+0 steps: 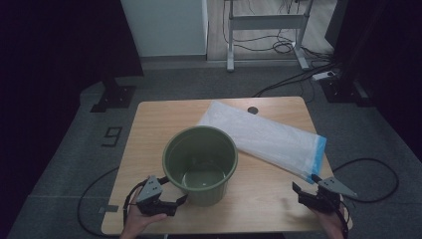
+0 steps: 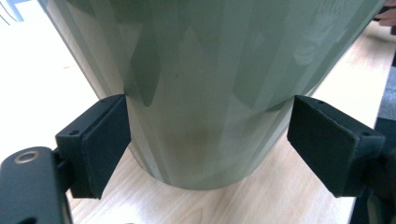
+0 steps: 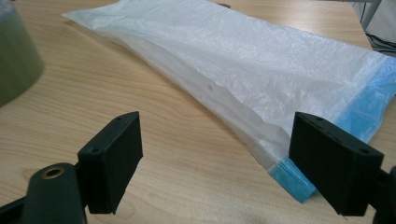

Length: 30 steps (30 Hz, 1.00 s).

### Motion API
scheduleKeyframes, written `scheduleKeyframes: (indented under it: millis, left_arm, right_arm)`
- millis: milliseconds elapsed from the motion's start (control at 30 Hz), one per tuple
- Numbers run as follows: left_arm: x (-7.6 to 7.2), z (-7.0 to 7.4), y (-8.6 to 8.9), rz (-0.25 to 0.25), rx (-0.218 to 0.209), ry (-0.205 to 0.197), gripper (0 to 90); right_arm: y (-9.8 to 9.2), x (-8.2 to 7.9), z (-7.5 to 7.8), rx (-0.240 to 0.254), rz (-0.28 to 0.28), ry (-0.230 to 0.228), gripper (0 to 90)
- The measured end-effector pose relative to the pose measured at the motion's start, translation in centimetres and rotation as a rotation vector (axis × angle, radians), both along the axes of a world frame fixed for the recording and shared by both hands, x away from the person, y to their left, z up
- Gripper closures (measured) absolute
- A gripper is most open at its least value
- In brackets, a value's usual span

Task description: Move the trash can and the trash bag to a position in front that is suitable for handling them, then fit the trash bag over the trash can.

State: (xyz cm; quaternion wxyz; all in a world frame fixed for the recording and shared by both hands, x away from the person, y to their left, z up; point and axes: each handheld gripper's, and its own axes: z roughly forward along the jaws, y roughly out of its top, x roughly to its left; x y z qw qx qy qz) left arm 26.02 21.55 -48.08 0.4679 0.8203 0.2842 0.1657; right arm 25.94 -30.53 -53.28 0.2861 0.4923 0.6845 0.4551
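Wooden table (image 1: 149, 129) stands on grey carpet (image 1: 69, 149). Green bin (image 1: 200, 164) sits upright near the front edge, straddled by the spread left gripper (image 2: 208, 140). Right gripper (image 3: 217, 161), jaws apart, faces the bag (image 3: 261, 70).

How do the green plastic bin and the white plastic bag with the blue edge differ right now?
The green plastic bin stands upright and open-topped; the white plastic bag with the blue edge lies flat and folded. The bin is rigid and opaque, the bag thin, crinkled and translucent. The bin's base sits between the open jaws of the left gripper; the bag's blue end lies just ahead of the open right gripper, untouched. Both rest on the wooden table.
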Motion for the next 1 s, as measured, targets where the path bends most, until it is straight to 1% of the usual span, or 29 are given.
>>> scheduleKeyframes:
  millis: [33,67,100,133,200,233,267,333,500,533,567,633,733,767,800,867,933,967,1000]
  left_arm:
    - [0.3,-0.1,-0.7,-0.005,0.011,0.004,13.9]
    - [0.6,-0.2,-1.0,-0.007,0.014,0.006,13.8]
    - [1.2,-0.2,-2.0,-0.016,0.010,0.011,14.0]
    - [1.2,-0.2,-2.0,-0.016,0.010,0.011,14.1]
    - [1.7,-0.2,-2.9,-0.025,0.010,0.015,14.0]
    - [2.3,-0.2,-3.6,-0.032,0.017,0.019,14.0]
    - [2.3,-0.2,-3.6,-0.032,0.017,0.019,14.0]
    - [2.9,0.0,-4.4,-0.038,0.030,0.025,14.0]
    - [3.3,0.0,-5.0,-0.035,0.031,0.028,14.1]
    - [3.2,0.0,-4.9,-0.022,0.038,0.026,14.4]
    - [3.2,0.0,-4.9,-0.022,0.038,0.026,14.4]
    - [2.7,0.0,-4.3,-0.001,0.030,0.024,14.4]
    - [1.8,-0.2,-2.8,0.046,-0.002,0.037,14.4]
    - [1.3,-0.5,-1.8,0.070,-0.007,0.050,14.4]
    - [1.3,-0.5,-1.8,0.070,-0.007,0.050,14.4]
    - [1.0,-0.8,-0.9,0.097,-0.001,0.057,14.4]
    - [0.8,-1.1,0.0,0.123,-0.017,0.069,14.5]
    - [0.8,-1.5,0.7,0.148,-0.011,0.075,14.5]
    - [0.8,-1.6,1.0,0.159,-0.003,0.077,14.5]
  right_arm:
    - [0.0,-0.1,0.0,0.002,0.000,-0.001,16.9]
    - [-0.1,-0.3,0.1,0.003,0.000,-0.006,16.9]
    - [-0.1,-0.3,0.1,0.002,0.002,-0.007,16.9]
    - [-0.1,-0.3,0.1,0.002,0.002,-0.007,16.9]
    - [-0.2,-0.4,0.2,0.004,-0.001,-0.007,16.9]
    - [-0.2,-0.4,0.1,0.003,-0.002,-0.005,17.0]
    - [-0.2,-0.4,0.1,0.003,-0.002,-0.005,17.0]
    - [-0.2,-0.4,0.0,0.002,-0.004,0.000,17.0]
    - [0.0,-0.4,-0.1,-0.004,0.000,0.005,17.1]
    - [0.1,-0.4,-0.1,-0.009,0.004,0.007,17.0]
    - [0.1,-0.4,-0.1,-0.009,0.004,0.007,17.0]
    - [0.1,-0.5,-0.1,-0.017,0.004,0.005,17.0]
    - [0.0,-0.6,0.0,-0.020,-0.003,-0.002,17.0]
    - [0.0,-0.5,0.1,-0.017,-0.005,-0.003,17.0]
    - [0.0,-0.5,0.1,-0.017,-0.005,-0.003,17.0]
    - [0.2,-0.4,0.1,-0.021,-0.004,-0.002,17.0]
    - [0.6,-0.3,0.2,-0.027,0.002,-0.004,17.0]
    - [0.8,-0.3,0.2,-0.036,0.004,-0.003,17.0]
    - [0.9,-0.2,0.2,-0.042,0.008,-0.003,17.0]
